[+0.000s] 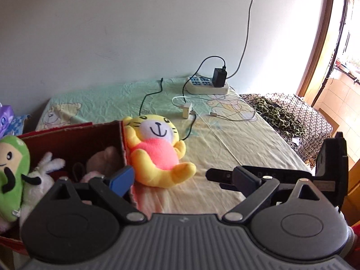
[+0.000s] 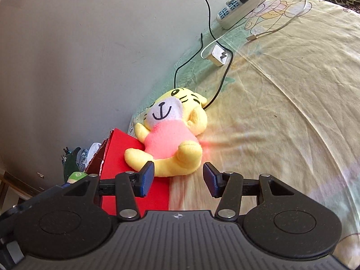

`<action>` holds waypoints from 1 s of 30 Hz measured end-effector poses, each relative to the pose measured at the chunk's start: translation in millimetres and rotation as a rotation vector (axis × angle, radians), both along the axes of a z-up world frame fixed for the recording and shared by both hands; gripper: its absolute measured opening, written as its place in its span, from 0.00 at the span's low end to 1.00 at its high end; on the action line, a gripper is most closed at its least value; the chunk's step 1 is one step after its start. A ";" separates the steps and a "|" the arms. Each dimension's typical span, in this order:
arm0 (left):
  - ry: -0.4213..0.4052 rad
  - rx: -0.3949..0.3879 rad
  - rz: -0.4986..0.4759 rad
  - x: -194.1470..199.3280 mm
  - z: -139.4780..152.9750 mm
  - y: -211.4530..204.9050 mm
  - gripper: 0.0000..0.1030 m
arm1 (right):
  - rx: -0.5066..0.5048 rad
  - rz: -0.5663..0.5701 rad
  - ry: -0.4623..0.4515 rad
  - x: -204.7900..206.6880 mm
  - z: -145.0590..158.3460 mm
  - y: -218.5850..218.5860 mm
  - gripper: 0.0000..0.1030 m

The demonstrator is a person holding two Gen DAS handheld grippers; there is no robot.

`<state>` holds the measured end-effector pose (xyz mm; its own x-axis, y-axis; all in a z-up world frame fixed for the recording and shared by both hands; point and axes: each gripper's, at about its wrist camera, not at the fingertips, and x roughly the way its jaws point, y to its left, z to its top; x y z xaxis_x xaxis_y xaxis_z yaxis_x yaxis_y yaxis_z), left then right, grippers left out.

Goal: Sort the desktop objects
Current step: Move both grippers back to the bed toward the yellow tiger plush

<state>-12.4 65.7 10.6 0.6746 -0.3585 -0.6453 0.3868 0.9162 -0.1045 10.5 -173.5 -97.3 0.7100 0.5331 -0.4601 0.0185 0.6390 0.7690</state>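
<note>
R gripper point(image 2: 178, 177) jaws stand wide, nothing between the pads; tiger point(image 2: 171, 135) lies just ahead of the opening, its yellow foot nearly at the L pad point(image 2: 147, 175), not clamped. Tiger rests on its back, face up, pink belly, leaning w/ one arm and side against the red box point(image 2: 126, 157), which sits left of the jaws. L gripper point(image 1: 171, 177) also wide open and empty: blue pad point(image 1: 122, 180) at the box corner, other finger point(image 1: 234, 177) well right, over bare sheet point(image 1: 225, 148). In the L view the tiger point(image 1: 157, 150) lies ahead, toward the left finger, touching the box point(image 1: 74, 139) wall. Inside the box, left of the jaws: green plush point(image 1: 11, 173), white plush point(image 1: 38, 175), a pinkish-brown one point(image 1: 103, 162). Farther ahead: white charger point(image 1: 187, 110) w/ cable, black cable point(image 1: 191, 126) running near the tiger's head, then power strip point(image 1: 208, 84) w/ black adapter point(image 1: 219, 77) by the wall point(image 1: 135, 33). Far right, beyond the sheet edge, leopard-print cloth point(image 1: 279, 114).
</note>
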 end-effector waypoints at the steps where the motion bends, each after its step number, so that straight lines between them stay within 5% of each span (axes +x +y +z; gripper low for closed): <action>1: 0.005 0.000 -0.001 0.0 -2.0 -3.7 0.92 | 0.000 0.011 0.002 4.9 -2.0 -0.4 0.51; 13: 0.070 0.004 0.169 1.4 -10.0 -5.1 0.92 | -0.019 0.152 0.007 58.8 -26.7 21.2 0.50; 17: 0.073 0.019 0.210 0.6 -9.2 -6.6 0.92 | -0.039 0.178 0.018 67.4 -34.5 20.3 0.25; 24: 0.075 0.031 0.205 3.2 -8.2 -17.3 0.92 | -0.016 0.200 -0.008 60.4 -30.6 0.0 0.14; 27: 0.067 0.034 0.174 3.7 -6.4 -26.1 0.92 | -0.019 0.213 -0.055 50.7 -20.6 -8.8 0.01; 30: 0.065 0.030 0.139 4.6 -6.8 -34.3 0.92 | -0.026 0.229 -0.107 35.9 -10.8 -21.7 0.00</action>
